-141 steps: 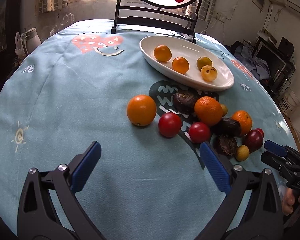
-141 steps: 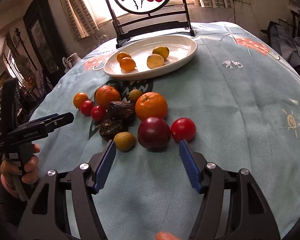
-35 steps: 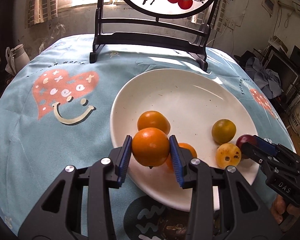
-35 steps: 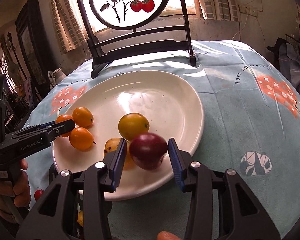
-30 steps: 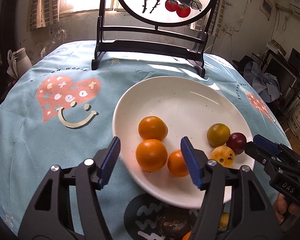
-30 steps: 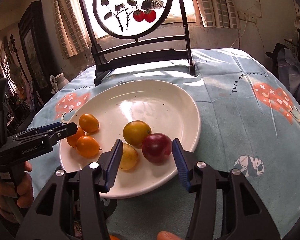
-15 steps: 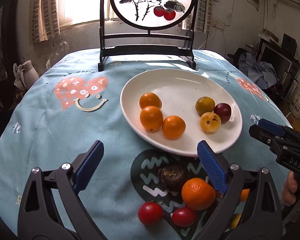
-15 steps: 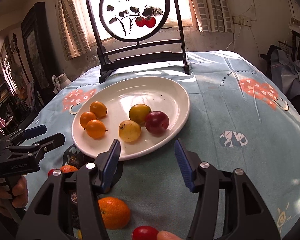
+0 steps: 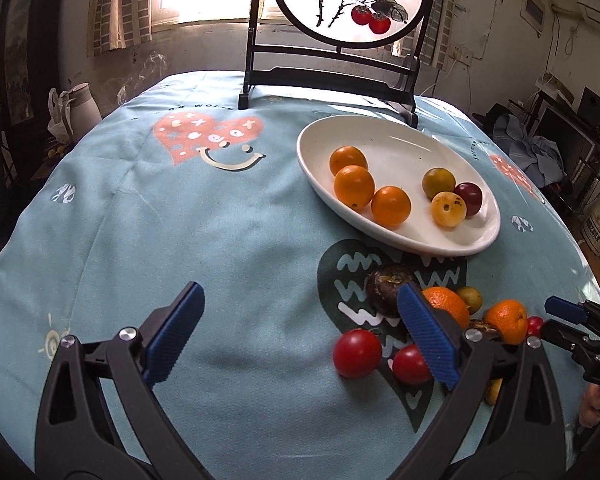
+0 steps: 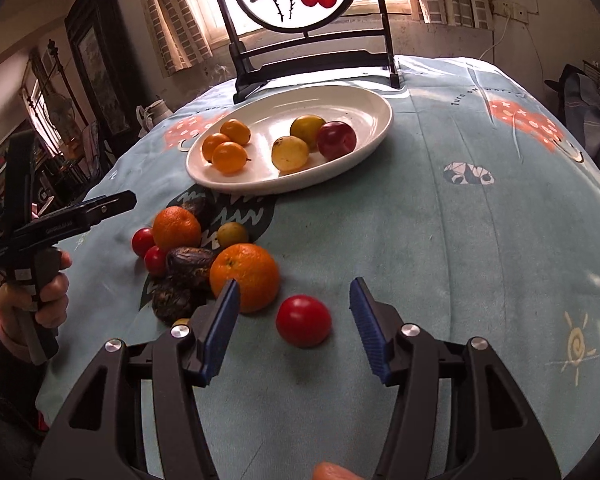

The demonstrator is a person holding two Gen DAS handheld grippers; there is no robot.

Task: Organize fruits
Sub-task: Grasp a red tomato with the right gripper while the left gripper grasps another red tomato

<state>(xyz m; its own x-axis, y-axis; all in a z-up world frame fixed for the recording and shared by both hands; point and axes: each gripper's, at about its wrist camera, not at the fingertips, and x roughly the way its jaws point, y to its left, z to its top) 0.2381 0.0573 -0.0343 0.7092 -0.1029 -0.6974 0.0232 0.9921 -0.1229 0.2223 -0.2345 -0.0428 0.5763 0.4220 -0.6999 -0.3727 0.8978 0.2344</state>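
Note:
A white oval plate [image 9: 380, 128] [image 10: 340, 96] holds three small orange fruits, a greenish one, a yellow one and a dark red plum [image 9: 469, 198] [image 10: 336, 140]. Loose fruit lies on the blue cloth in front of it: two oranges [image 10: 244, 276] [image 10: 176, 228], dark brown fruits [image 9: 388, 288], a small green one [image 10: 232, 234] and red tomatoes [image 9: 357, 353] [image 9: 410, 364]. My left gripper [image 9: 300, 300] hovers left of this pile, its jaws opening wide with nothing between them. My right gripper [image 10: 294, 288] is open, and a red tomato [image 10: 303, 321] lies untouched between its fingers.
A black stand with a round painted screen [image 9: 348, 0] rises behind the plate. A white jug [image 9: 80, 108] sits beyond the table's left edge. Each gripper shows in the other's view, held by a hand: the right gripper [image 9: 572, 320], the left gripper [image 10: 100, 206].
Both grippers have drawn back from the plate towards the near side. The orange fruit and the plum stay on the plate. The left jaws have spread wide; the loose pile has come into view.

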